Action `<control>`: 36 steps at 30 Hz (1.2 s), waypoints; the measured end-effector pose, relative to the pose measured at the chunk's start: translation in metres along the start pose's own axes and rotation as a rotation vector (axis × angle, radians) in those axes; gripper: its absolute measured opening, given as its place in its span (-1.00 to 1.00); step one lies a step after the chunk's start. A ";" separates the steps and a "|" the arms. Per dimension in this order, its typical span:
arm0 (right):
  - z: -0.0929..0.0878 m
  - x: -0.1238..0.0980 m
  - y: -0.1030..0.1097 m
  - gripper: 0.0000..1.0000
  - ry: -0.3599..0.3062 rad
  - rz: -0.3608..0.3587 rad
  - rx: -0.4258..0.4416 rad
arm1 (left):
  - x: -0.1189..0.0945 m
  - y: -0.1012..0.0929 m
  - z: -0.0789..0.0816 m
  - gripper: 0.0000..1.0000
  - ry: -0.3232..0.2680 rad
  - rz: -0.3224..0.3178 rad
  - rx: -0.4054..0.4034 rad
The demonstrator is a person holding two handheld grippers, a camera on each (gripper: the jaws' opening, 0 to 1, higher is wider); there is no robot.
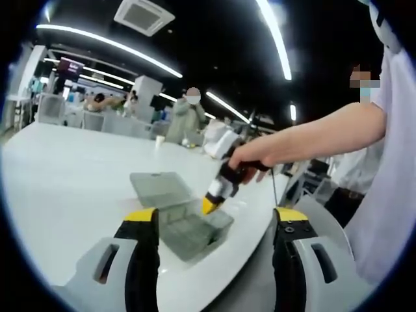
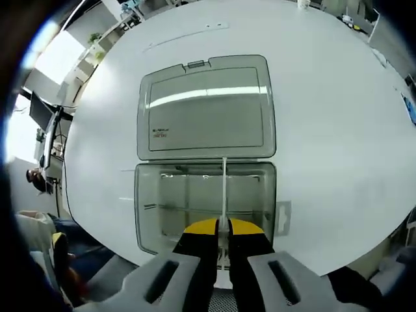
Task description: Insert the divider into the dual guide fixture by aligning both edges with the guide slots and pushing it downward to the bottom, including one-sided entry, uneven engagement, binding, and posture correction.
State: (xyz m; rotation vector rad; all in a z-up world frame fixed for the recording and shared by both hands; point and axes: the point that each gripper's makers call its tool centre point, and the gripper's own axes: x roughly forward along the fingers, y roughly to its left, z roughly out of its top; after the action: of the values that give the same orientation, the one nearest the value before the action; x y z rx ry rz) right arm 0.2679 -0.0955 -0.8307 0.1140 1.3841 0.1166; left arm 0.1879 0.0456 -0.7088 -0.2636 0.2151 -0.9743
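The right tool [image 2: 222, 229] is clenched on a thin clear divider [image 2: 224, 188], which stands on edge straight ahead of its yellow tips inside the open grey compartment box [image 2: 149, 208]. The box's lid [image 2: 205, 107] lies flat on the white bench [image 2: 325, 130] beyond. The left tool [image 1: 216, 218] hangs released, the box ahead between its jaws, where a hand [image 1: 250, 159] grips the right tool.
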 end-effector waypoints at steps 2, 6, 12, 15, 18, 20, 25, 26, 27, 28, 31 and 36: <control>-0.001 0.000 0.001 -1.00 0.008 -0.002 0.001 | 0.000 0.000 0.000 0.38 -0.001 0.002 -0.002; -0.001 0.001 0.001 -1.00 0.011 -0.006 0.003 | -0.001 0.001 -0.001 0.37 0.000 -0.001 0.000; -0.002 0.001 0.001 -1.00 0.014 -0.007 0.019 | -0.001 0.001 -0.001 0.36 0.001 -0.004 -0.002; -0.003 0.001 0.002 -1.00 0.016 -0.006 0.027 | -0.001 0.002 -0.001 0.36 0.000 -0.003 -0.002; -0.003 0.003 0.002 -1.00 0.018 -0.012 0.029 | -0.001 0.002 -0.002 0.35 0.002 -0.005 -0.005; -0.003 0.004 0.002 -1.00 0.020 -0.018 0.027 | -0.001 0.001 -0.002 0.35 0.004 -0.007 -0.002; -0.004 0.004 0.001 -1.00 0.022 -0.024 0.024 | 0.000 -0.001 -0.003 0.35 0.012 -0.014 -0.002; -0.004 0.004 0.001 -1.00 0.021 -0.024 0.026 | 0.000 -0.001 -0.004 0.35 0.016 -0.016 -0.001; -0.004 0.005 0.001 -1.00 0.021 -0.025 0.028 | 0.000 -0.002 -0.004 0.35 0.018 -0.016 0.000; -0.004 0.005 0.001 -1.00 0.021 -0.025 0.029 | 0.000 -0.002 -0.004 0.35 0.019 -0.017 0.001; -0.004 0.008 0.001 -1.00 0.021 -0.030 0.022 | 0.001 -0.003 -0.005 0.35 0.023 -0.019 -0.001; -0.004 0.010 0.000 -1.00 0.023 -0.034 0.017 | 0.002 -0.004 -0.005 0.35 0.029 -0.023 0.001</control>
State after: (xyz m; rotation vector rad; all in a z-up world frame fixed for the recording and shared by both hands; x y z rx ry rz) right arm 0.2657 -0.0940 -0.8409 0.1039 1.4095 0.0784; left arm 0.1841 0.0413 -0.7122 -0.2518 0.2389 -1.0009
